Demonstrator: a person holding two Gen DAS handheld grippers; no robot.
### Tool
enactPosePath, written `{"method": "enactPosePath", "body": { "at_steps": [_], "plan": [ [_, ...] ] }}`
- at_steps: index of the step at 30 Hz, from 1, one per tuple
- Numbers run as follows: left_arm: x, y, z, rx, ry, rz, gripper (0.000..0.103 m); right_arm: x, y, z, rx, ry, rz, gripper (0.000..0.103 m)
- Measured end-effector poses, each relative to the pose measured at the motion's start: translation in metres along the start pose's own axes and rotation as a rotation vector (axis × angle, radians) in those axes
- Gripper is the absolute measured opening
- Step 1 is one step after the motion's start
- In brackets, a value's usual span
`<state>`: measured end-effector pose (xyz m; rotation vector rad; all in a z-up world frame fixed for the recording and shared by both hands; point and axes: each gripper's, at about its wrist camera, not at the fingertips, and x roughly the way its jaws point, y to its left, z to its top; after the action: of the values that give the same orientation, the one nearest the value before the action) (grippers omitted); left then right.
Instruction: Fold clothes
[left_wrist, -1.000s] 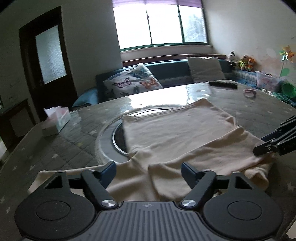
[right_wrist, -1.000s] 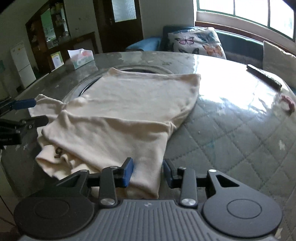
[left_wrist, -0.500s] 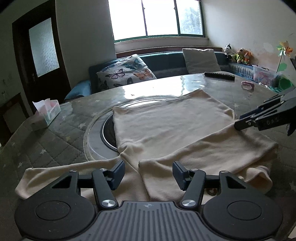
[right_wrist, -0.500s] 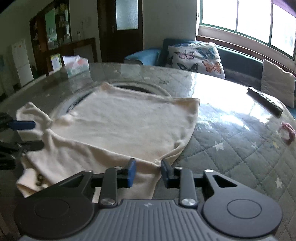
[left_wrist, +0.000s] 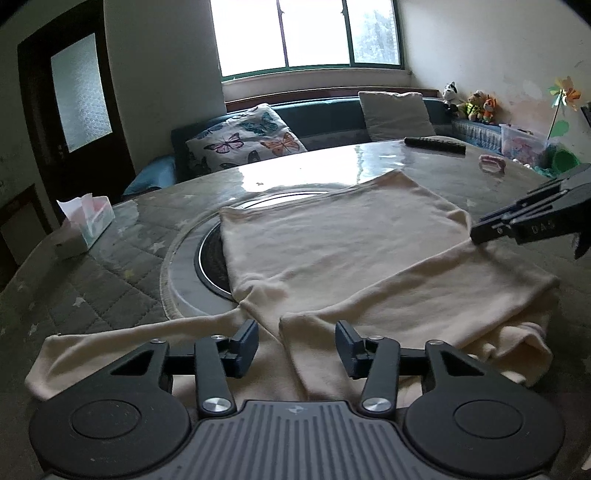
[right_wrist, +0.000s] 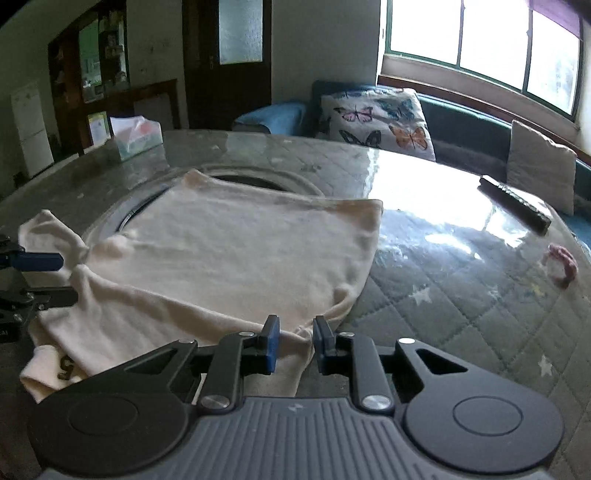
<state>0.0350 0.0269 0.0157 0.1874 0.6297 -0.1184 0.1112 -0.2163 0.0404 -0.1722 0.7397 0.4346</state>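
Now, with both the left gripper (left_wrist: 297, 345) and right gripper (right_wrist: 295, 341) parted and empty, we pinch the cream shirt (left_wrist: 332, 251) at its near folded edge, both layers together, before lifting.

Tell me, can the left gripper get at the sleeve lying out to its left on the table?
Probably yes. The left gripper is open just above the shirt, and the sleeve lies flat beside it with nothing on top.

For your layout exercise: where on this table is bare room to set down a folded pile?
Bare quilted table lies right of the cream shirt, short of the remote and pink item. More lies between tissue box and centre ring. The near edge is crowded.
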Motion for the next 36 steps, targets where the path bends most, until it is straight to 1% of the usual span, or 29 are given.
{"method": "enactPosePath", "body": {
  "at_steps": [3,4,5,7,10,12,13,14,16,18,20,23,25,28,31,34,36],
  "plan": [
    [0.005,0.007,-0.002,-0.014,0.019,0.032,0.046,0.005,-0.002,-0.002,0.013,0.018,-0.003,0.022],
    [0.004,0.010,-0.002,-0.024,0.020,0.032,0.046,0.003,-0.001,-0.002,0.013,0.015,-0.006,0.025],
    [0.001,0.011,-0.002,-0.033,0.014,0.030,0.048,0.001,-0.001,-0.002,0.013,0.012,-0.009,0.025],
    [-0.005,0.013,-0.001,-0.041,-0.003,0.031,0.047,-0.003,0.000,0.000,0.010,0.003,-0.008,0.027],
    [-0.007,0.010,0.000,-0.026,-0.010,0.027,0.051,-0.008,0.009,0.002,-0.005,-0.016,0.012,0.041],
    [-0.006,0.011,-0.001,-0.021,-0.002,0.041,0.052,-0.010,0.018,0.003,-0.024,-0.022,0.034,0.045],
    [-0.007,0.013,-0.002,-0.025,0.000,0.049,0.052,-0.010,0.024,0.002,-0.038,-0.022,0.047,0.048],
    [-0.009,0.017,-0.004,-0.034,0.002,0.061,0.055,-0.011,0.029,0.002,-0.052,-0.021,0.059,0.056],
    [-0.013,0.028,-0.008,-0.057,0.004,0.089,0.059,-0.013,0.042,0.000,-0.092,-0.020,0.081,0.061],
    [-0.018,0.039,-0.012,-0.081,0.006,0.118,0.064,-0.012,0.054,-0.002,-0.128,-0.016,0.100,0.065],
    [-0.021,0.050,-0.016,-0.107,0.009,0.149,0.072,-0.011,0.067,-0.004,-0.160,-0.011,0.118,0.078],
    [-0.024,0.069,-0.023,-0.149,0.018,0.209,0.079,-0.009,0.086,-0.007,-0.208,-0.005,0.145,0.079],
    [-0.027,0.082,-0.027,-0.187,0.025,0.244,0.080,-0.007,0.098,-0.009,-0.237,0.001,0.162,0.080],
    [-0.031,0.101,-0.033,-0.235,0.030,0.293,0.080,-0.006,0.112,-0.010,-0.279,0.009,0.179,0.081],
    [-0.032,0.120,-0.038,-0.286,0.038,0.333,0.080,-0.001,0.122,-0.006,-0.291,0.008,0.189,0.083],
    [-0.031,0.136,-0.042,-0.340,0.048,0.354,0.079,0.004,0.132,-0.002,-0.303,0.007,0.199,0.084],
    [-0.031,0.144,-0.044,-0.370,0.050,0.363,0.076,0.007,0.139,0.000,-0.311,0.007,0.205,0.084]
  ]
}}
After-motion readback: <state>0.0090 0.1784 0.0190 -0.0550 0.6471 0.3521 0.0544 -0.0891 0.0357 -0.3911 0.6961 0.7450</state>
